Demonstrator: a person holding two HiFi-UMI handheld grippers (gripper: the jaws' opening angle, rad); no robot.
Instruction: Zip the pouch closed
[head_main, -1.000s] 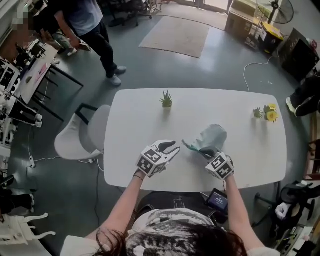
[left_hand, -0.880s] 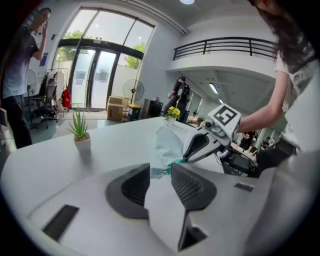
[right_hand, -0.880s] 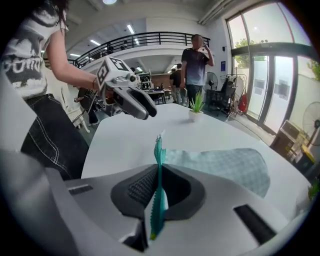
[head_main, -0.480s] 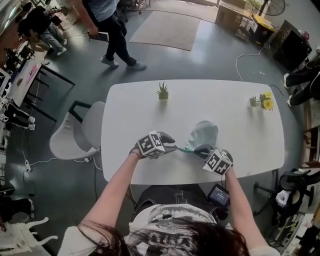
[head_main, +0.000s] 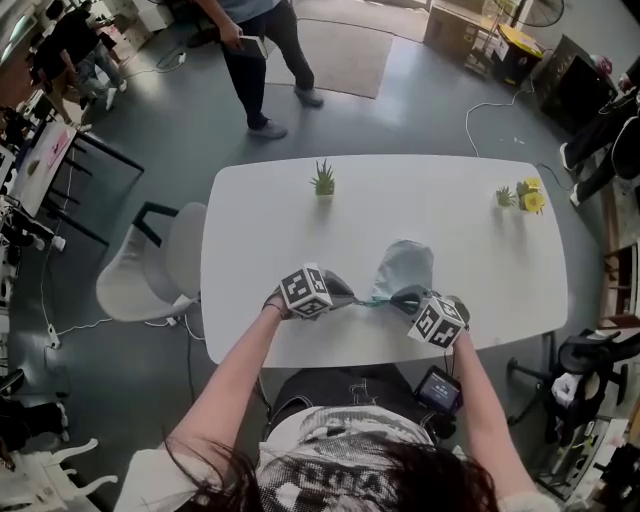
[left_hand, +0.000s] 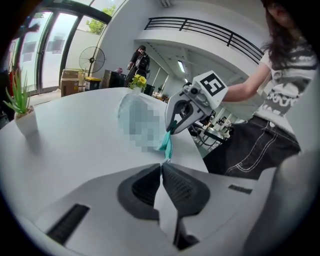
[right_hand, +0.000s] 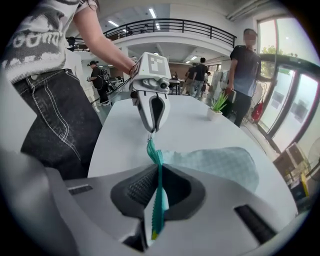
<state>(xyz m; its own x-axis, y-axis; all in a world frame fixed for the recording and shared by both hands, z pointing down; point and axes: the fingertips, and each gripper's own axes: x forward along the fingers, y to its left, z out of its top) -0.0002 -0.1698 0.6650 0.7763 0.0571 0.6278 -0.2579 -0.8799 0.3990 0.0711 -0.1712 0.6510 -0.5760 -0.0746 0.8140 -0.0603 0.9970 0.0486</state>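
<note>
You were at the gripping stage, with the zip not yet run. The pouch (head_main: 405, 266) lay flat on the tabletop (head_main: 450, 220), near its front edge and just beyond your two grippers. Your right gripper (head_main: 402, 297) was pressed together on the teal zipper tape (right_hand: 159, 190) at the pouch's near end, anchoring it. The jaws of your left gripper (head_main: 348, 297) had just been closing, and their tips pinched what looked like the small metal zipper pull (right_hand: 148, 135); the tape ran taut between the two grippers. I judged the next move to be a steady draw of the pull along the teeth while the right gripper held the tape firm. A slipped pinch was the risk.
</note>
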